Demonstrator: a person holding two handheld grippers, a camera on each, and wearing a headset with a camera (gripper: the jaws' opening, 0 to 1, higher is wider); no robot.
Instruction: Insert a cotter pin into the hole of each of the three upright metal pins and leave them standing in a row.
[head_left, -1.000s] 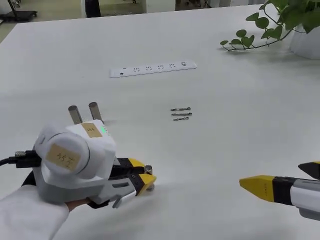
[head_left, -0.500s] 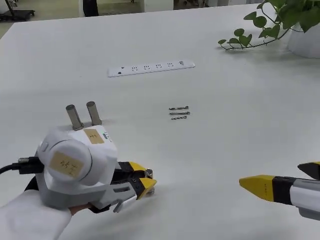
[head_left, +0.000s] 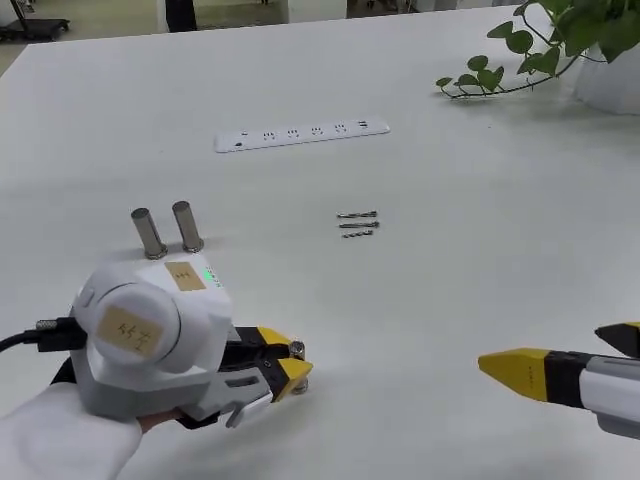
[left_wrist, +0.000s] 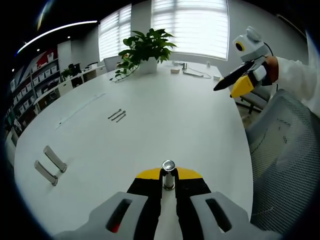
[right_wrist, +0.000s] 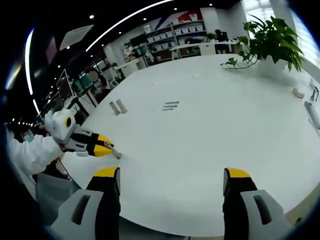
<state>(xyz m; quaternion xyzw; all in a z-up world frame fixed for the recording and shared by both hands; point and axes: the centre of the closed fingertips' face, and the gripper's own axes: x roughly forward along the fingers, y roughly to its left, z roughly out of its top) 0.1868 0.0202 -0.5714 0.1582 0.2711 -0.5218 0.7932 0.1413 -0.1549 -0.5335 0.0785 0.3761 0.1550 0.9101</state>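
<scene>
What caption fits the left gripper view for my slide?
Left gripper clamps one metal pin; two more pins and three cotter pins sit on the white table.

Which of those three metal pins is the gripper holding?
The pin clamped in the left gripper; the other two pins stand free, side by side.
</scene>
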